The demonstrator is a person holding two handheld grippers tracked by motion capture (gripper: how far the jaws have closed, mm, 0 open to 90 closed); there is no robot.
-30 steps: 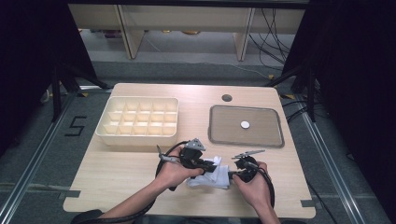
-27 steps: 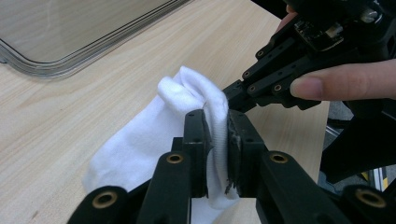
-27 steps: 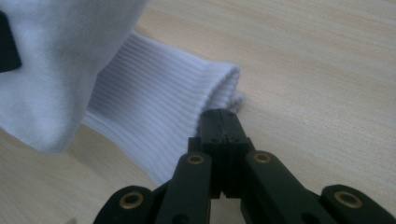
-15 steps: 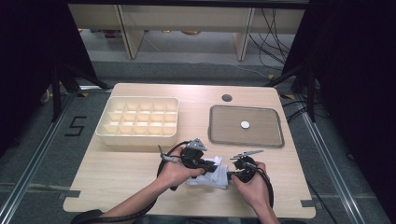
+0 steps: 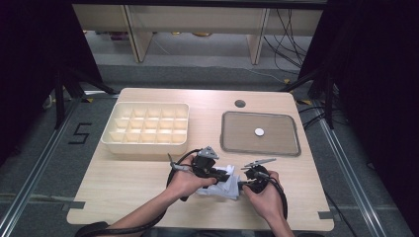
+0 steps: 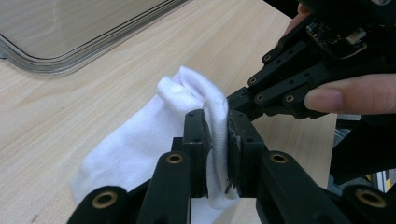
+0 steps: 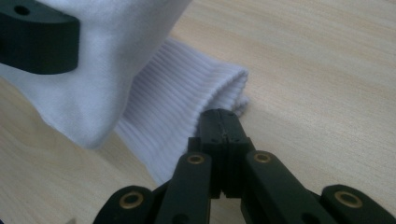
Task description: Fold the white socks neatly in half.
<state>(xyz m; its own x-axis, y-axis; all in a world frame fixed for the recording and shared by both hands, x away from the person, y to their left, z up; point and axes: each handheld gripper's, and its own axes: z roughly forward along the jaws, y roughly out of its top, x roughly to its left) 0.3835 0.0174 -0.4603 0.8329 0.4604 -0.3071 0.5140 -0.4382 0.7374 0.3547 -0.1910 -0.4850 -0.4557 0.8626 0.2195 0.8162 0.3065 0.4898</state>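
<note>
Near the counter's front edge, the left gripper [image 6: 216, 140] clamps a fold of the white sock [image 6: 140, 140]. The right gripper [image 7: 223, 135] pinches its ribbed cuff thinly; any pull may slip it free.

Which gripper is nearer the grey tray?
Right. The right gripper sits just below the tray's near edge; the left gripper is farther left, clamped on the white sock.
</note>
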